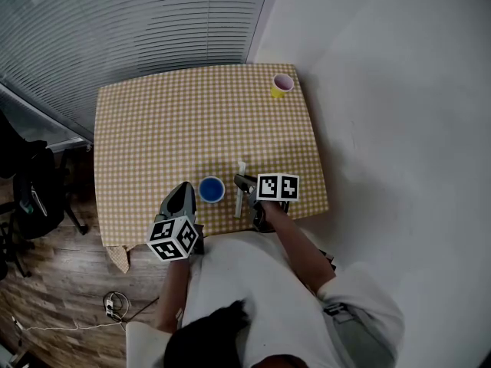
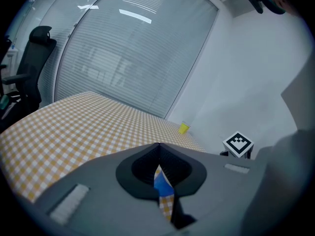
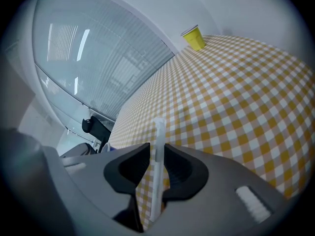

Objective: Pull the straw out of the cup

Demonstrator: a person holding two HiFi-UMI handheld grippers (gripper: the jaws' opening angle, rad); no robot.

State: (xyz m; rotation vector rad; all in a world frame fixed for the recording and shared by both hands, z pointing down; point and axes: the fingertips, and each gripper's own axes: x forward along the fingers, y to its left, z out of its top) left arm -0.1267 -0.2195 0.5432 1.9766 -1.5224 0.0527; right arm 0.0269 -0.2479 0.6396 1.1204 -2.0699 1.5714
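Starting at the left: left gripper [image 1: 186,185], sitting just beside the blue cup [image 1: 211,189], fingertips pressed together with nothing pinched, only a sliver of blue showing through the slit behind them. Next, the blue cup itself, upright close to the near edge of the tablecloth [image 1: 169,129], with no straw in it. Just right of that cup and apart from it, the straw [image 1: 242,167]: out already, seemingly flat on the tablecloth, long axis running from the person toward the far edge, in line with the right gripper [image 3: 156,156] and threaded between its jaws. Those jaws slightly spread, with a thin gap on either side of the straw, so no pinch on it. Clearly the nearer hand for the straw, this right one; the left well placed only for the cup. Judging by that: probably done with the pulling; likely next, backing straight off along the straw's own line, with no sideways nudge to roll it. Underneath, yellow-and-white check, smooth, draping at the corners. At the far right corner, a yellow cup [image 1: 281,85], well apart from everything else. Around the table: a dark office chair [image 2: 37,38] and wood floor [image 1: 54,282] on the left, slatted blinds [image 1: 115,29] behind, plain white wall [image 1: 383,90] on the right.
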